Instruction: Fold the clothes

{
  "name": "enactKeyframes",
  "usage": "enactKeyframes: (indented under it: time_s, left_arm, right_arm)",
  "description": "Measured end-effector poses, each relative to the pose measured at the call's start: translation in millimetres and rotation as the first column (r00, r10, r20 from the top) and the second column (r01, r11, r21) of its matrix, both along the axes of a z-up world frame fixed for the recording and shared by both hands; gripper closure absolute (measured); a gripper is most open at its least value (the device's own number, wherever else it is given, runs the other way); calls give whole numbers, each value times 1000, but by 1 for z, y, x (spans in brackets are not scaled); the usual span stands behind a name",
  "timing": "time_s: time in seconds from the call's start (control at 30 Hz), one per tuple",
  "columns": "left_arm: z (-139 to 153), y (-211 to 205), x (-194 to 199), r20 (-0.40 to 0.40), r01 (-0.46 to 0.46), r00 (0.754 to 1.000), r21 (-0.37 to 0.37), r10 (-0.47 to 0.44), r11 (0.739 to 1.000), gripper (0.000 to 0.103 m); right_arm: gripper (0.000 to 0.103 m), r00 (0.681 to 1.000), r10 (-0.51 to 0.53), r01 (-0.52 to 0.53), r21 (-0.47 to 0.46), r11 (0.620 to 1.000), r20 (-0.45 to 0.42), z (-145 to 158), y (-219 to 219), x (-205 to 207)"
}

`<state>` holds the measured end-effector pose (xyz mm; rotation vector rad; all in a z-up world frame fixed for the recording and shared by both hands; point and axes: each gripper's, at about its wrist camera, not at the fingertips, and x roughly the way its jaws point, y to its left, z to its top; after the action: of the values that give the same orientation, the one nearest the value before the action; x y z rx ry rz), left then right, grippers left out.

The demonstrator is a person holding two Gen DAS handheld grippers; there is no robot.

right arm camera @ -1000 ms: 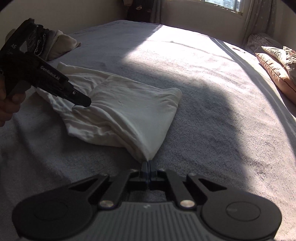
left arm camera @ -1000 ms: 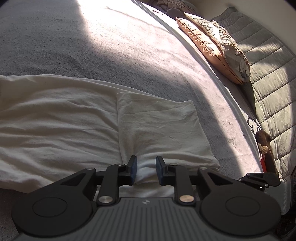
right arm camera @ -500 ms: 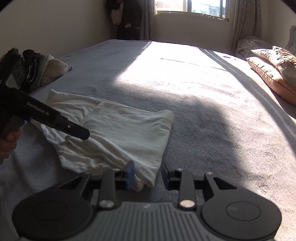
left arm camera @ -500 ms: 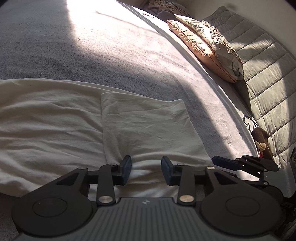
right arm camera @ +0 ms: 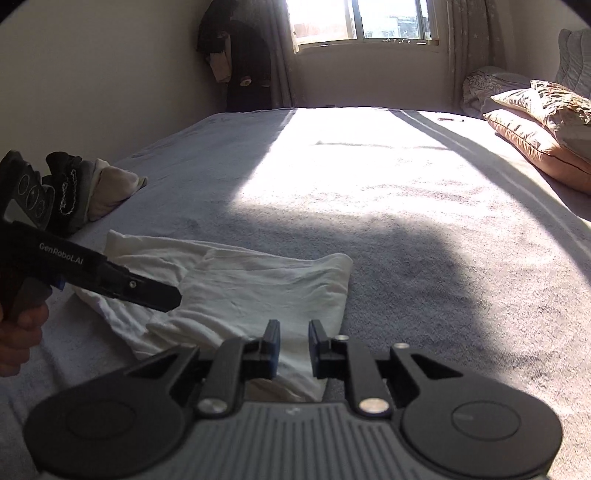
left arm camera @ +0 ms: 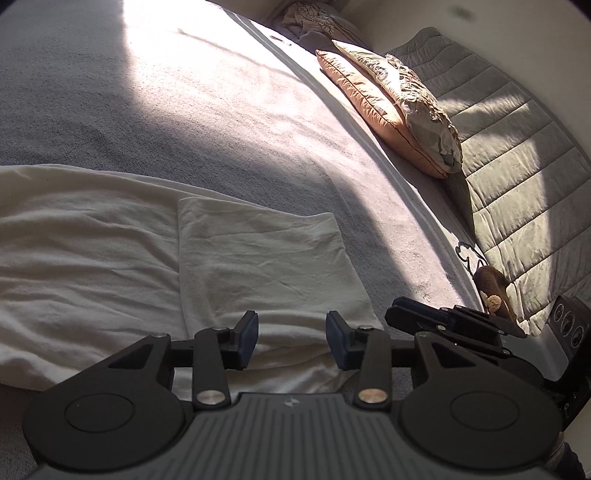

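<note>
Grey bed [right arm camera: 406, 229], sunlit by far-edge window [right arm camera: 354, 18]. White garment [left arm camera: 258, 266] near edge; left gripper [left arm camera: 291, 338] opening wider, right gripper [right arm camera: 293, 345] narrowing, neither clamped.

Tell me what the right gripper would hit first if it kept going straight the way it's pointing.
Most likely the white garment: the right gripper points down at its near corner, jaws apart with cloth showing between them, grey bed cover beyond. Depth is hard to judge.
</note>
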<state>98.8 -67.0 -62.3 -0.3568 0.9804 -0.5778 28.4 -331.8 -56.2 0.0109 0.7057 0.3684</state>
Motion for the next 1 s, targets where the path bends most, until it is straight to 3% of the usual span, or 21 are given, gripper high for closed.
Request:
enactKeyframes:
  time_s: [0.07,0.23,0.33,0.47,0.53,0.63,0.73,0.8,1.0]
  left_arm:
    - [-4,-4,-4,2,9,1000,24,-9,1000,60]
    - [2,-6,-6,-18,79,997,86,-77,993,60]
    - [3,-4,-5,-24,83,996,89,-81,993,60]
    - [12,8,-4,12,36,999,-5,-36,999,59]
    - [9,8,-3,4,22,1000,-24,-22,999,58]
    - [-3,-1,-2,-38,38,999,21,-38,999,58]
    - [-3,-6,-6,-30,72,997,61,-70,996,58]
    - [-3,-4,-7,-36,86,996,65,-83,994,58]
    - [7,9,-4,-36,56,998,-1,-56,998,58]
  right_arm:
    - [87,997,13,-18,-62,998,-77,-16,10,6]
    - [87,989,51,-72,-155,985,-137,-16,15,0]
    - [87,988,46,-68,-149,987,-144,-16,12,2]
    - [85,993,21,-33,-102,994,-116,-8,7,-1]
    - [78,998,2,-5,-54,999,-62,1,3,-4]
    - [74,1000,-23,23,24,999,-20,6,-1,-1]
    - [74,994,-11,12,5,1000,-109,-13,8,8]
    - [74,992,11,-20,-70,997,-128,-21,15,6]
    - [74,986,2,-17,-86,996,-168,-14,7,4]
